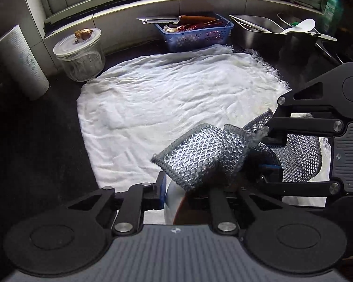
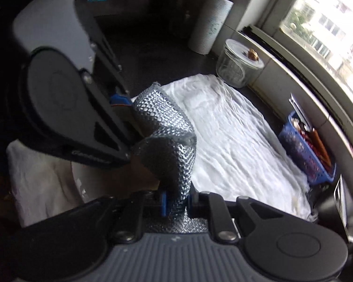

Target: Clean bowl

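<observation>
Mesh scouring cloth (image 1: pixel 200 155) hangs bunched between my two sets of fingers, over the near edge of the white towel (image 1: pixel 167 98) spread on the dark bench (image 1: pixel 35 141). My right fingers (image 2: pixel 176 203) are clamped on its lower end; from my right wrist view the silver weave rises out of the narrow gap between the blue pads (image 2: pixel 163 203) and folds over toward my other tool. My left fingers (image 1: pixel 195 195) sit low in their own view, one blue pad showing beside the bowl's pale rim. The other side is hidden behind the cloth, so I cannot tell whether they pinch the bowl or merely stand close to it.

The bowl (image 1: pixel 176 202) is right under both tools, at the near edge of the towel. Only a slice of it shows: a white outer wall and a reddish-brown inside, with the cloth draped over it. In the right wrist view its white rim (image 2: pixel 78 183) curves beneath my left tool's dark body.

Farther back, a lidded glass jar (image 1: pixel 80 56) stands just off the towel's far left corner, with a roll of paper towel (image 1: pixel 21 63) beside it. A blue plastic basket (image 1: pixel 195 35) sits against the tiled ledge under the window, and a steel tray (image 1: pixel 258 27) lies to its right.
</observation>
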Tool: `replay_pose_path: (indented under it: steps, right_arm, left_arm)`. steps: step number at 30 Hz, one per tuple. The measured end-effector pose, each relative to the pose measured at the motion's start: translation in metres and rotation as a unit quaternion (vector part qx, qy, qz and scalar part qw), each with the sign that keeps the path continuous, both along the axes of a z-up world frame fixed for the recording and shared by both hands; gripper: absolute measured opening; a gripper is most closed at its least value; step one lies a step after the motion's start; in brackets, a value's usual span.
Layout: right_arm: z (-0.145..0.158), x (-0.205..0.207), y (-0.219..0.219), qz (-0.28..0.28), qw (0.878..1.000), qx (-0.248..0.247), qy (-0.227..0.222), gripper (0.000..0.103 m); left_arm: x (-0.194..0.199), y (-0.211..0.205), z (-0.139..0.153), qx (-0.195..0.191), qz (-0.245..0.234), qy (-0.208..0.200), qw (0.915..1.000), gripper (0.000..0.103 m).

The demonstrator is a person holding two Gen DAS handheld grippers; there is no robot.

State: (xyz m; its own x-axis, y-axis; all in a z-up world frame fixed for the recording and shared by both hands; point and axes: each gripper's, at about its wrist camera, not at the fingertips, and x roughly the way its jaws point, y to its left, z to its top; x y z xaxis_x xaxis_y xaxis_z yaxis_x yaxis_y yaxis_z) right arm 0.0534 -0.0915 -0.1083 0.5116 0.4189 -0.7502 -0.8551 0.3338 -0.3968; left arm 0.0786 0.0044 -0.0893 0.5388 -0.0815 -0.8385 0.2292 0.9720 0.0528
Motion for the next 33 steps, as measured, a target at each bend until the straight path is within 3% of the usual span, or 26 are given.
replay_pose_path:
  steps: [3, 6, 8, 13, 15, 18, 19, 21, 22, 24, 26, 29, 31, 33]
  right_arm:
    - [0.005, 0.001, -0.001, 0.008, 0.999, -0.01, -0.041, 0.015]
    - [0.018, 0.014, -0.007, -0.017, 0.999, 0.007, -0.033, 0.014]
    - [0.017, 0.02, -0.01, -0.028, 0.999, 0.011, -0.033, 0.014]
    - [0.006, 0.037, -0.023, -0.1, 0.99, 0.062, 0.072, 0.016]
    - [-0.001, 0.047, -0.035, -0.158, 0.97, 0.113, 0.145, 0.016]
    - [-0.01, 0.055, -0.05, -0.227, 0.929, 0.177, 0.234, 0.016]
    - [-0.014, 0.057, -0.054, -0.249, 0.911, 0.197, 0.262, 0.016]
    - [-0.018, 0.058, -0.058, -0.265, 0.894, 0.217, 0.288, 0.016]
    - [-0.017, 0.057, -0.055, -0.257, 0.899, 0.212, 0.283, 0.016]
    - [-0.01, 0.048, -0.045, -0.217, 0.931, 0.178, 0.232, 0.017]
    - [-0.004, 0.036, -0.032, -0.17, 0.962, 0.138, 0.166, 0.018]
    - [-0.001, 0.016, -0.017, -0.104, 0.987, 0.086, 0.083, 0.017]
    - [-0.001, 0.003, -0.009, -0.063, 0.996, 0.054, 0.03, 0.017]
    - [-0.001, -0.005, -0.005, -0.033, 0.999, 0.029, -0.013, 0.017]
  left_arm:
    - [-0.005, -0.005, 0.004, -0.007, -0.003, -0.039, 0.9992, 0.012]
    - [-0.009, -0.011, 0.003, -0.016, -0.001, -0.082, 0.9965, 0.012]
    - [-0.01, -0.014, -0.002, -0.017, 0.006, -0.089, 0.9958, 0.012]
    - [-0.016, 0.006, -0.013, -0.098, 0.094, -0.07, 0.9882, 0.013]
    - [-0.018, 0.025, -0.019, -0.16, 0.154, -0.048, 0.9739, 0.013]
    - [-0.019, 0.042, -0.026, -0.207, 0.202, -0.023, 0.957, 0.012]
    - [-0.019, 0.045, -0.028, -0.214, 0.21, -0.016, 0.9538, 0.012]
    - [-0.016, 0.043, -0.027, -0.2, 0.195, -0.008, 0.9601, 0.013]
    - [-0.015, 0.039, -0.026, -0.183, 0.179, -0.004, 0.9667, 0.014]
    - [-0.013, 0.024, -0.022, -0.116, 0.118, 0.002, 0.9863, 0.017]
    - [-0.014, 0.015, -0.015, -0.065, 0.078, -0.001, 0.9948, 0.017]
    - [-0.015, 0.001, -0.004, 0.001, 0.016, -0.011, 0.9998, 0.017]
    - [-0.014, -0.005, -0.001, 0.035, -0.007, -0.016, 0.9992, 0.017]
    - [-0.014, -0.009, 0.001, 0.049, -0.025, -0.023, 0.9982, 0.01]
